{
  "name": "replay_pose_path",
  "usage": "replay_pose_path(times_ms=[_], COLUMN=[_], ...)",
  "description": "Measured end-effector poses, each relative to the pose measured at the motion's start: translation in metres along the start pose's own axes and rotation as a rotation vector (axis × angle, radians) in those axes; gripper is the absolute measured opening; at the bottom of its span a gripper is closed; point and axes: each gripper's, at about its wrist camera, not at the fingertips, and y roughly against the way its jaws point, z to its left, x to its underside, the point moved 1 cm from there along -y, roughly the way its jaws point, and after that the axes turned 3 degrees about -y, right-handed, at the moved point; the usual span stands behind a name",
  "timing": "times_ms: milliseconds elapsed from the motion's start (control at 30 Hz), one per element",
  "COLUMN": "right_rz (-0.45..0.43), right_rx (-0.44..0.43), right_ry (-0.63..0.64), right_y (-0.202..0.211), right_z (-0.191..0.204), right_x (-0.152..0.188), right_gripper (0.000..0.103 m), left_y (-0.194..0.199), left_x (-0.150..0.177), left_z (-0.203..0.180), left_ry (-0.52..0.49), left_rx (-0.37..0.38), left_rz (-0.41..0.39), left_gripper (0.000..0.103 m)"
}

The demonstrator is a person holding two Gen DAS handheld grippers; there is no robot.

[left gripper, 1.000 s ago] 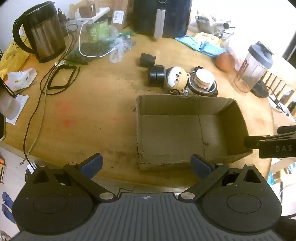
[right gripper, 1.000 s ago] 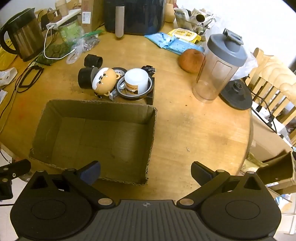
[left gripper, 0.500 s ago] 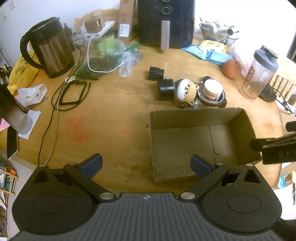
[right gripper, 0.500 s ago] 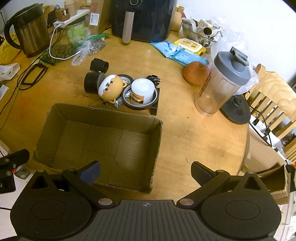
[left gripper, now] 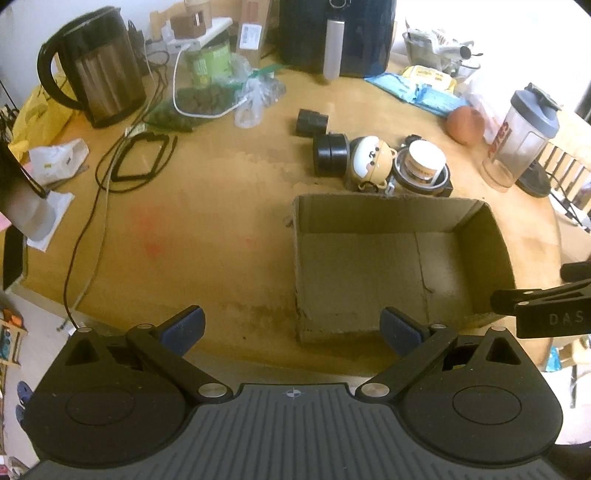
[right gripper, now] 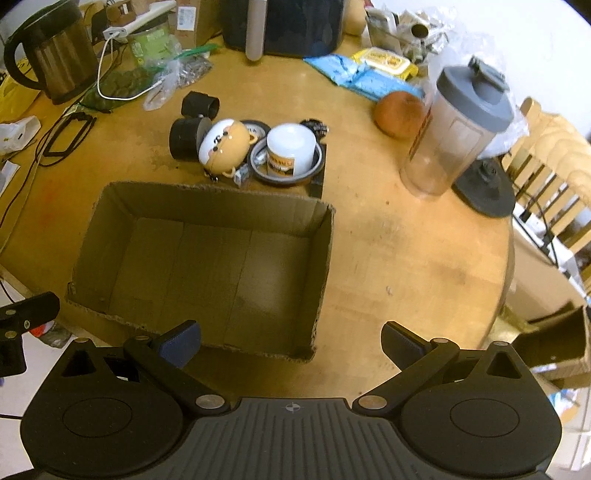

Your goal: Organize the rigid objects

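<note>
An empty open cardboard box (left gripper: 491, 243) (right gripper: 325, 258) lies on the round wooden table. Behind it sit a cluster of rigid objects: a black cylinder (left gripper: 330, 154) (right gripper: 184, 138), a smaller black piece (left gripper: 311, 123) (right gripper: 200, 104), a tan cartoon-face toy (left gripper: 371, 162) (right gripper: 223, 147), and a white jar in a grey ring (left gripper: 423, 162) (right gripper: 291, 151). My left gripper (left gripper: 291, 328) is open and empty above the table's near edge, left of the box. My right gripper (right gripper: 290, 341) is open and empty over the box's near right corner.
A kettle (left gripper: 99, 62) (right gripper: 51, 48), black cables (left gripper: 140, 158), a green tin and bags (left gripper: 210, 66) stand at the back left. An air fryer (left gripper: 332, 33), blue packets (right gripper: 354, 74), an orange fruit (right gripper: 399, 114), a shaker bottle (right gripper: 458, 125) and a chair (right gripper: 546, 177) lie right.
Both grippers have pulled back and risen, so the table and box look smaller. The left view has shifted left of the box. Nothing on the table has moved.
</note>
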Motion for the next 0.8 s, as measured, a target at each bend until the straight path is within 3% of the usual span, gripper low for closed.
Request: replay_pose_path(times_ms=[467,800], right_rz=[0.005,-0.021], right_rx=[-0.066,-0.103], right_ry=[-0.089,-0.094], right_y=[0.0,0.001], right_z=[-0.011,-0.026], right_x=[0.014,0.007], right_gripper=[0.103,0.103], left_y=[-0.004,-0.006], left_x=[0.01,0.004], left_z=[0.003,0.003], left_ry=[0.008,0.046], left_rx=[0.088,0.175], left_rz=[0.038,0.005], left_gripper=[0.103,0.103])
